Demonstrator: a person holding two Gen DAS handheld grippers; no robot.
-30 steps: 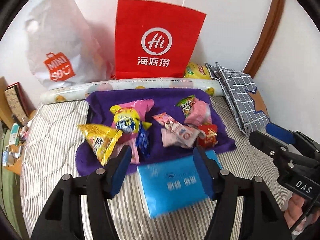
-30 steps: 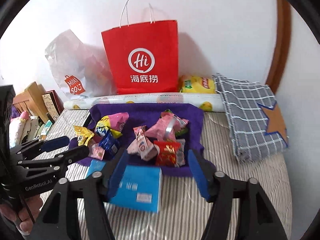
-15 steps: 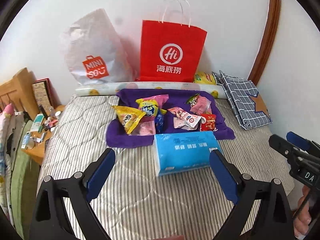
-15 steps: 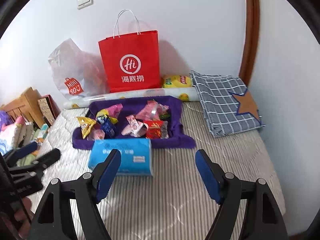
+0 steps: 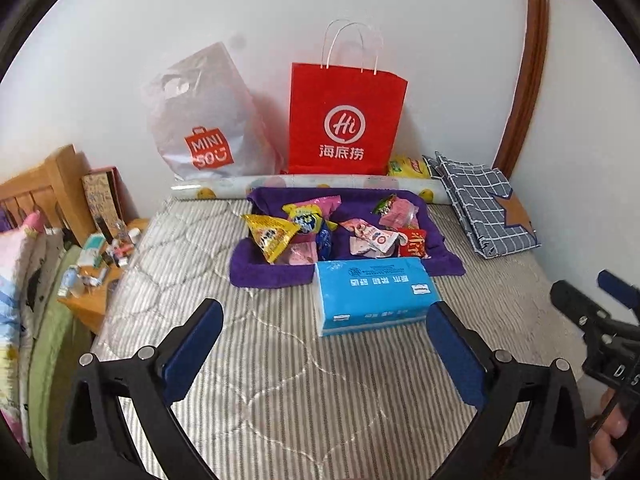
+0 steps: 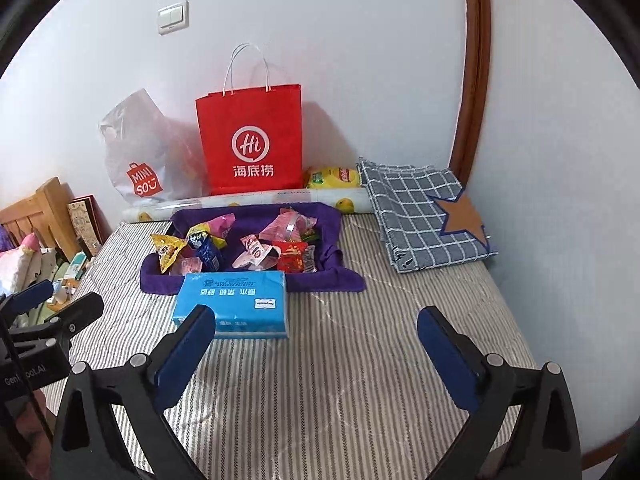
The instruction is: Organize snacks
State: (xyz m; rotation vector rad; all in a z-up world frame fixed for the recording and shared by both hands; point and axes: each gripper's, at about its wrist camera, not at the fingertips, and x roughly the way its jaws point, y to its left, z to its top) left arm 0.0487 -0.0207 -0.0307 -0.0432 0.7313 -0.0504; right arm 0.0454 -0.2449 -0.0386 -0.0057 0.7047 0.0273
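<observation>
Several snack packets lie on a purple towel (image 5: 256, 272) (image 6: 332, 280) on the striped bed: a yellow triangular bag (image 5: 270, 236) (image 6: 168, 250), a pink and yellow packet (image 5: 310, 212), a small blue packet (image 6: 208, 252) and a red packet (image 5: 414, 242) (image 6: 292, 256). A blue tissue pack (image 5: 372, 294) (image 6: 234, 304) lies in front of the towel. My left gripper (image 5: 326, 344) is open and empty, well back from the tissue pack. My right gripper (image 6: 316, 344) is open and empty, to the pack's right.
A red paper bag (image 5: 346, 120) (image 6: 250, 140) and a white Miniso bag (image 5: 208, 116) stand against the wall behind a rolled sheet (image 5: 224, 190). A folded checked cloth (image 5: 484, 208) (image 6: 424, 212) lies at right. A cluttered nightstand (image 5: 96, 276) is at left.
Both grippers have pulled back and up from the snacks and opened wider. The tissue pack now lies ahead of the fingers instead of between them.
</observation>
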